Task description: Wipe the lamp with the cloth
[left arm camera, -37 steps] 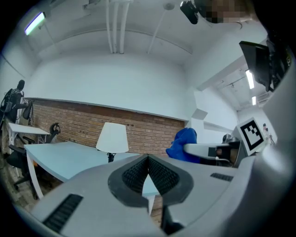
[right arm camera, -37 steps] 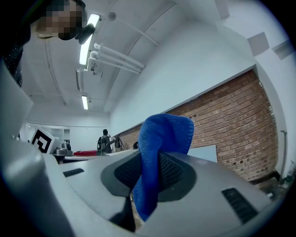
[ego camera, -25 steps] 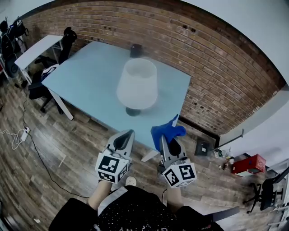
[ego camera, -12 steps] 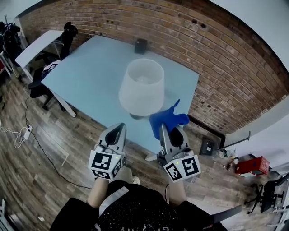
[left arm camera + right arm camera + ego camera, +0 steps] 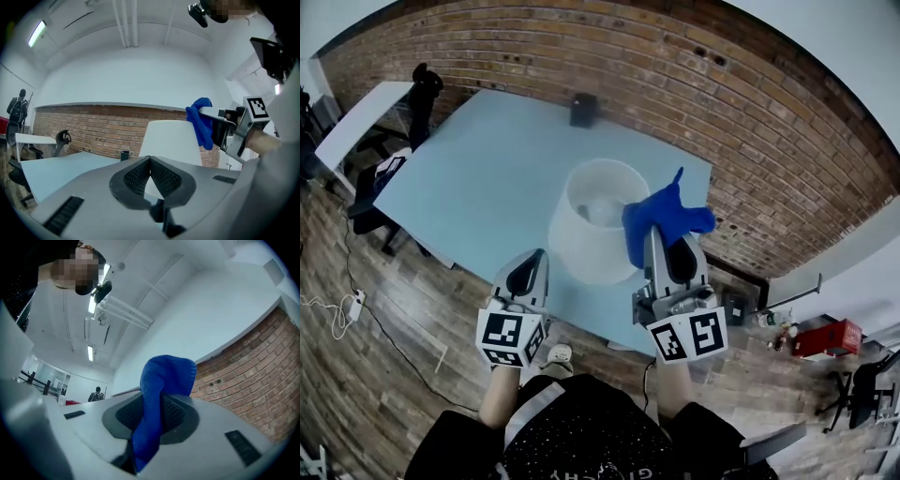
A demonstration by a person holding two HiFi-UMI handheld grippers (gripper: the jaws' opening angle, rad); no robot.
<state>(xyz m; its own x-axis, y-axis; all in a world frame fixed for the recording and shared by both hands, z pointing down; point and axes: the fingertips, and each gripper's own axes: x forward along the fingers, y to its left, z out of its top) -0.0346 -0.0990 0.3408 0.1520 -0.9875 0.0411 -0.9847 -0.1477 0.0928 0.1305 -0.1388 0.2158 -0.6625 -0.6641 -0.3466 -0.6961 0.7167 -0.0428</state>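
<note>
A white lamp point(image 5: 592, 223) with a wide shade stands on the pale blue table point(image 5: 478, 178); it also rises ahead in the left gripper view as the lamp point(image 5: 168, 140). My right gripper point(image 5: 661, 239) is shut on a blue cloth point(image 5: 661, 216), held at the shade's right rim; the cloth point(image 5: 161, 394) sticks up between the jaws. The left gripper point(image 5: 525, 272) hovers near the table's front edge, left of the lamp, shut with nothing in it. From the left gripper view the right gripper point(image 5: 213, 126) with the cloth point(image 5: 200, 123) hangs beside the shade.
A small dark box point(image 5: 583, 109) sits at the table's far edge by the brick wall point(image 5: 694, 103). A second white table point(image 5: 352, 117) and office chairs point(image 5: 417, 94) stand at the left. Cables point(image 5: 337, 300) lie on the wooden floor. A red box point(image 5: 825, 337) is at the right.
Both grippers have moved forward toward the lamp. The right one has lifted the blue cloth up to the shade's right rim; the left has come closer to the table edge.
</note>
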